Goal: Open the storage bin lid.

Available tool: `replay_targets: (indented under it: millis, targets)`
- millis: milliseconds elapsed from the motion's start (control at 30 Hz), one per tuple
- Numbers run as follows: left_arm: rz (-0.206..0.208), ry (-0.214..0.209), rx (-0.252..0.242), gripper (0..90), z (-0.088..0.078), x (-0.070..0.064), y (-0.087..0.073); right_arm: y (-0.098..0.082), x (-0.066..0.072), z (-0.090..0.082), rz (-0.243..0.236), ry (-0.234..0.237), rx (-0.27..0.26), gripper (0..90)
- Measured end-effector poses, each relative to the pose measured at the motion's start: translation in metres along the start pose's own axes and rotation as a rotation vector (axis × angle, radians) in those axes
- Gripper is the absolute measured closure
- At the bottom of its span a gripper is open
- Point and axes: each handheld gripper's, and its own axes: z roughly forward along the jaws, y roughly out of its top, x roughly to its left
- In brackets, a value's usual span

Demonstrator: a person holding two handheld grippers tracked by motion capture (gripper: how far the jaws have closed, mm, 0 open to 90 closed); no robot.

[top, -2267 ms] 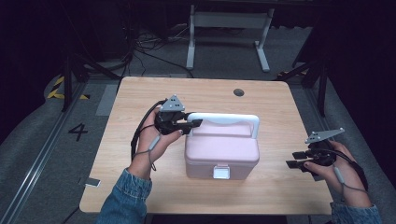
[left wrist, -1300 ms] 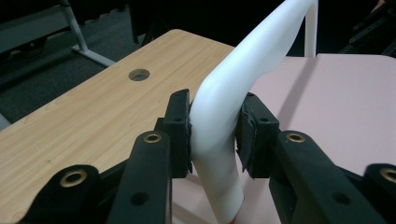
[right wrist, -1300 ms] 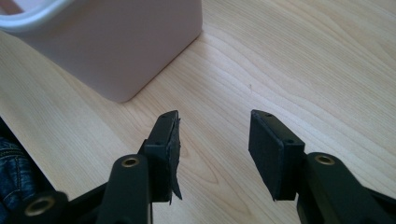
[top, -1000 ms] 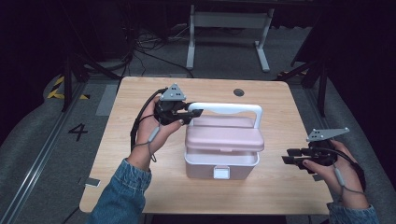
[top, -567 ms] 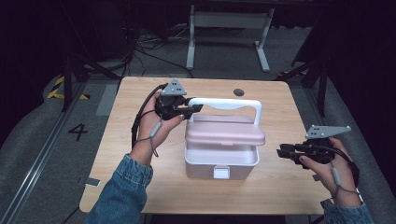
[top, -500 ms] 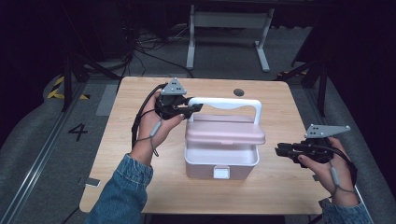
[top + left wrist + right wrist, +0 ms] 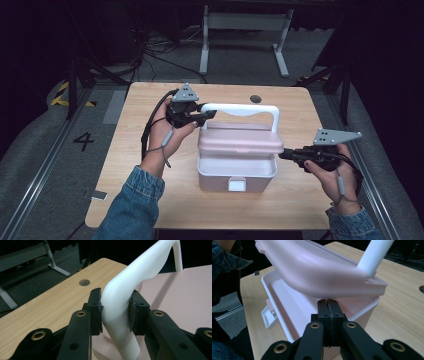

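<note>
We see pink box (image 7: 237,170) mid-table w/ white handle (image 7: 240,108) upright; lid (image 7: 240,142) raised off base, front latch (image 7: 236,184) undone.

Left gripper (image 7: 204,116) is held level, jaws clamped, forearm reached forward. Right gripper (image 7: 283,155) is pointed left, jaws just closed together, nothing between.

High view overhead, facing forward — both tool views close, sharing the box (image 7: 237,160).

Left tongs (image 7: 209,115) clamp the white handle (image 7: 240,108), pink lid (image 7: 240,145) raised off its box (image 7: 235,175).
</note>
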Motion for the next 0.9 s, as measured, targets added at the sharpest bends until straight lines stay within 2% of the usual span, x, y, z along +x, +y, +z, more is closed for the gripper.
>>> replay_targets:
  millis: [233,400,500,567,900]
  targets:
    - [-0.021,0.006,-0.012,67.4,0.002,0.002,0.000,0.004,0.004,0.009,-0.010,0.001,-0.082,90.0]
    - [-0.019,0.006,-0.018,66.4,0.002,0.003,0.000,0.004,0.002,0.014,-0.013,-0.007,-0.084,90.0]
    - [-0.046,0.047,-0.054,48.6,-0.002,0.001,0.000,0.006,0.000,0.013,-0.012,-0.005,-0.087,90.0]
    - [-0.037,0.064,-0.065,42.9,-0.005,0.001,-0.001,0.007,-0.001,0.012,-0.012,-0.004,-0.090,90.0]
    - [-0.005,0.086,-0.072,34.1,-0.026,-0.002,-0.006,0.007,-0.001,0.011,-0.015,-0.009,-0.098,90.0]
